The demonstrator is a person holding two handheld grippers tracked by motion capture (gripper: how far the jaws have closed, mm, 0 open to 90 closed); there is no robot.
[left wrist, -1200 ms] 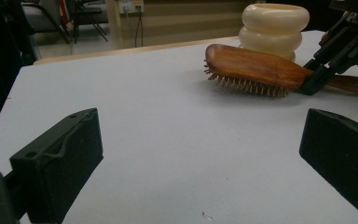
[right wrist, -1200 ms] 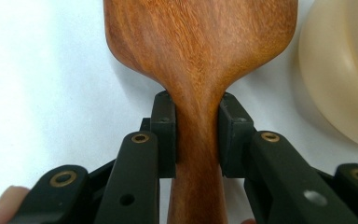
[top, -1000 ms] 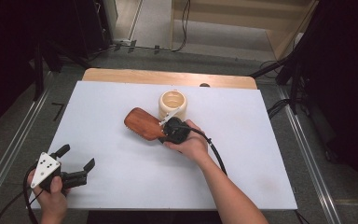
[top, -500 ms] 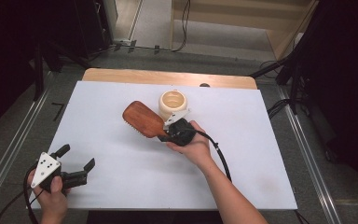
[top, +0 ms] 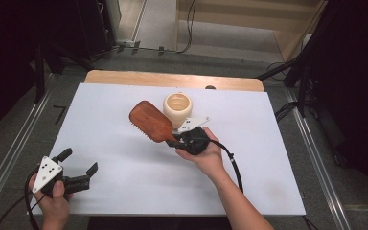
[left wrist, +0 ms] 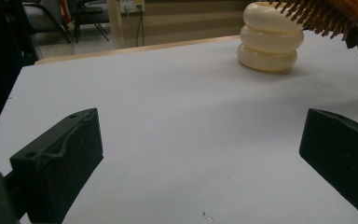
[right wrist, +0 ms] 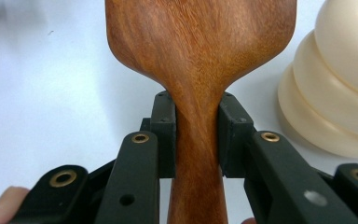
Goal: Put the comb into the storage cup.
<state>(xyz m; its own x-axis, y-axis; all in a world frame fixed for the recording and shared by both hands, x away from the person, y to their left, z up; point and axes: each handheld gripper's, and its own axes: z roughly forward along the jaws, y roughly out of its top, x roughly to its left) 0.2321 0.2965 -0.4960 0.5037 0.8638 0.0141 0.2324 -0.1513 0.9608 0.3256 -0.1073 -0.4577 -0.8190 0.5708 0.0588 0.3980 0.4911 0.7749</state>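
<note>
Jaws spread wide, the left gripper (top: 79, 168) sits at the near left of the white table (top: 124, 191), holding nothing. Farther in, the right gripper (right wrist: 196, 135) clamps the wooden hairbrush (top: 149, 120) by its neck (bristles downward), just beside the cream ribbed cup (top: 177, 107).

left tool (top: 79, 168): black jaws, grey plate | right tool (right wrist: 196, 135): black, brass screws

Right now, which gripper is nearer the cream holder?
Right. The right gripper, shut on the hairbrush, is just beside the cream holder; the left gripper sits open far off at the table's near-left corner.
</note>
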